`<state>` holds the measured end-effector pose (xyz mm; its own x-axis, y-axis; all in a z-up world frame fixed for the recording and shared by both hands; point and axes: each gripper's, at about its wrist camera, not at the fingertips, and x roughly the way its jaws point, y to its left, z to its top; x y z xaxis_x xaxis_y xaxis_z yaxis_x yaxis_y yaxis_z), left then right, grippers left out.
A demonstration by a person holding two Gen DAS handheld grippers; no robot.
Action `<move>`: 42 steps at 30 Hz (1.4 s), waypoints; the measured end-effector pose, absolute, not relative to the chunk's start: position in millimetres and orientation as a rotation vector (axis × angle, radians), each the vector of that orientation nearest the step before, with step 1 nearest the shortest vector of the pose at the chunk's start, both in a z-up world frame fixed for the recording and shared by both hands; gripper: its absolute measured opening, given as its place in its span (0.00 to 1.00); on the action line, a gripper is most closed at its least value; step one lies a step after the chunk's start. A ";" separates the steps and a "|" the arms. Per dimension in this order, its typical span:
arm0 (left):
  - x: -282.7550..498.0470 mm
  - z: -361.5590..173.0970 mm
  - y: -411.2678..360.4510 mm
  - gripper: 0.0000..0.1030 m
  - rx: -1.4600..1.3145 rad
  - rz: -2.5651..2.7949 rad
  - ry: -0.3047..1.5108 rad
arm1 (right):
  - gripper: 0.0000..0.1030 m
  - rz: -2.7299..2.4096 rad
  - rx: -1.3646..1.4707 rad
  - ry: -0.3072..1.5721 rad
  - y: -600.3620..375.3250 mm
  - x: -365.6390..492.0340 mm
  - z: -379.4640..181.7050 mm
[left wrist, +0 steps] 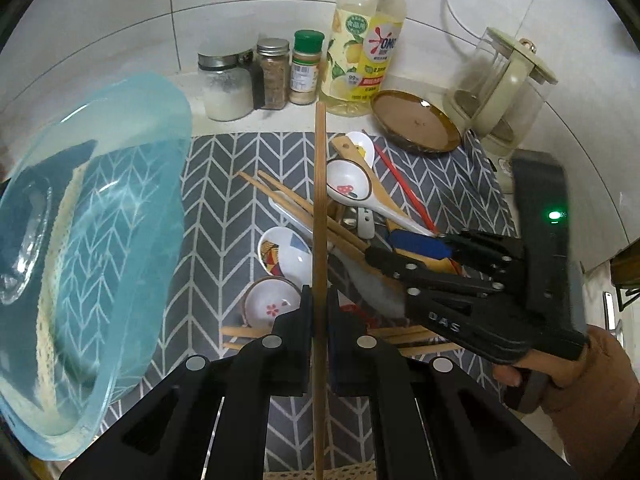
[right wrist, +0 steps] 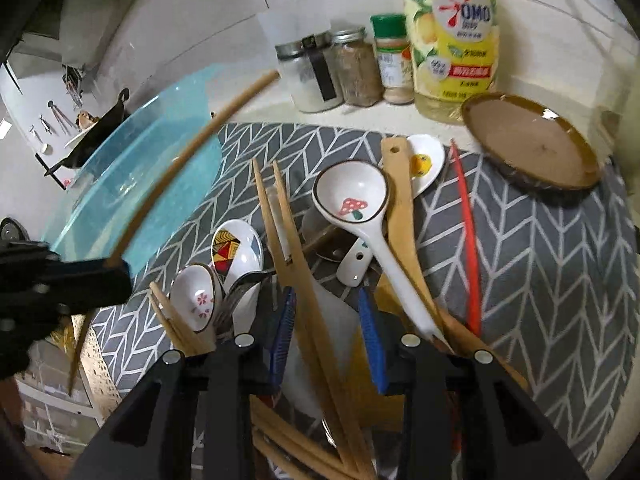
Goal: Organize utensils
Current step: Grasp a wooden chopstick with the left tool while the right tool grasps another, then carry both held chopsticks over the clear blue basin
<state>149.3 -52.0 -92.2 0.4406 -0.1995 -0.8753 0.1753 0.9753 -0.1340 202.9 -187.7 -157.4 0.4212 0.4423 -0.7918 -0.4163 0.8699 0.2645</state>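
My left gripper (left wrist: pixel 319 300) is shut on a single wooden chopstick (left wrist: pixel 320 208) and holds it above the grey chevron mat (left wrist: pixel 224 200); it also shows in the right wrist view (right wrist: pixel 176 168). My right gripper (right wrist: pixel 328 320) is open, its blue pads on either side of a pair of wooden chopsticks (right wrist: pixel 288 232) in the utensil pile. The pile holds a mushroom-print ceramic spoon (right wrist: pixel 352 196), a patterned spoon (right wrist: pixel 232 248), a flower-print spoon (right wrist: pixel 196 300), a wooden spatula (right wrist: pixel 400 200) and a red chopstick (right wrist: pixel 468 240).
A blue translucent tub (left wrist: pixel 92 248) lies on the left. A brown plate (left wrist: pixel 416 122), a glass kettle (left wrist: pixel 504 92), a detergent bottle (left wrist: pixel 368 48) and several spice jars (left wrist: pixel 272 76) stand at the back by the tiled wall.
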 end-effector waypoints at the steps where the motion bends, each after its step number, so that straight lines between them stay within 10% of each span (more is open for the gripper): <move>1: 149.1 -90.8 -50.5 0.07 -0.025 -0.231 1.088 | 0.32 0.552 0.035 1.002 -186.2 205.3 -158.3; 10: 143.2 -74.2 -35.4 0.07 -0.025 -0.243 1.065 | 0.14 0.576 0.159 1.054 -183.8 222.3 -167.6; 42: 149.7 -33.8 13.0 0.07 -0.039 -0.281 1.013 | 0.07 0.359 0.396 0.978 -192.5 183.5 -107.6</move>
